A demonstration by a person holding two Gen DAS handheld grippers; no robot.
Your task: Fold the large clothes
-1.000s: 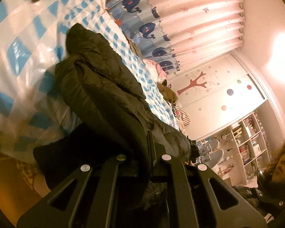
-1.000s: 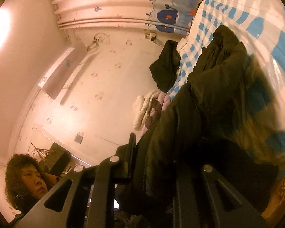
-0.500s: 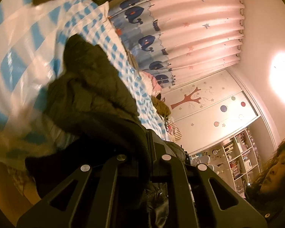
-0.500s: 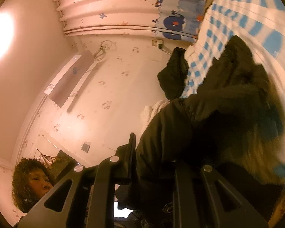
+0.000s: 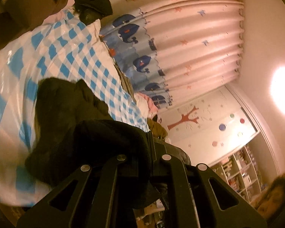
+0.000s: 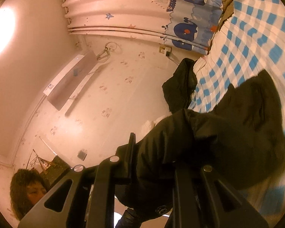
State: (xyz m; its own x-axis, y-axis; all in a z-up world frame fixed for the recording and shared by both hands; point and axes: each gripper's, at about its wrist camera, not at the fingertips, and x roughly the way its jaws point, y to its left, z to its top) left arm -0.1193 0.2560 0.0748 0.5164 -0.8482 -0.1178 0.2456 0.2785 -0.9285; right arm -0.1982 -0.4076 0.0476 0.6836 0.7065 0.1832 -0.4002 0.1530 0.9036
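Coat (image 5: 70, 125) – dark cloth, puffy, matt. Bed cover (image 5: 53, 53) – soft cloth with slight shine. Curtain (image 5: 190, 53) – thin smooth cloth. Gripper arms (image 5: 176, 193) – black matt plastic, shiny metal bolts (image 5: 165, 157).

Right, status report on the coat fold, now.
Left hand-held gripper shut on dark padded coat. Right hand-held gripper shut on it too. Coat partly lifted off checked bedcover. Nothing blocking.

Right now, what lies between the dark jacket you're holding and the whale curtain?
In the left wrist view, the blue-and-white checked bedding fills the stretch between the dark jacket and the whale curtain, with bunched clothes along the bed's far edge.
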